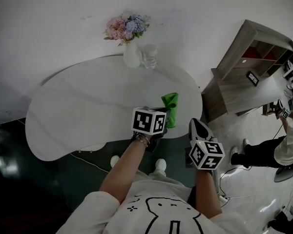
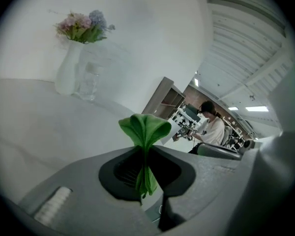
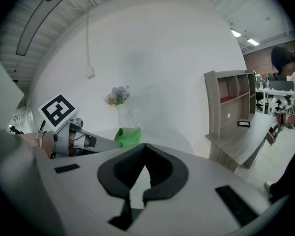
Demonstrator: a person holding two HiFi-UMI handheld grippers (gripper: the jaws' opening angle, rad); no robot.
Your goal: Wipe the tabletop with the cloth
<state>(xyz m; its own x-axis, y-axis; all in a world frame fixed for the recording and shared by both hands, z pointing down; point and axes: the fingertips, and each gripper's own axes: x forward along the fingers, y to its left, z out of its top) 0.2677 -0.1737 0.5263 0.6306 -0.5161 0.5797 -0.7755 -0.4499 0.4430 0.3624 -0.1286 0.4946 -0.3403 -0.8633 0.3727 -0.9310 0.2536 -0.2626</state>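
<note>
Green cloth (image 1: 170, 108) (image 2: 145, 132) is pinched in the L gripper (image 1: 165, 112) (image 2: 145, 168). Its jaws are clamped tight on a bunched fold, w/ the rest fanning out past the tips. Cloth is over the near-right part of the white table (image 1: 88, 111); can't tell if it touches. R gripper (image 1: 198, 128) (image 3: 145, 154) has its jaws meeting at the tips w/ nothing btwn them. It's held just off the table's near edge, apart from the cloth. Vase (image 1: 131, 56) & glass (image 1: 149, 56) stand at the far edge.
</note>
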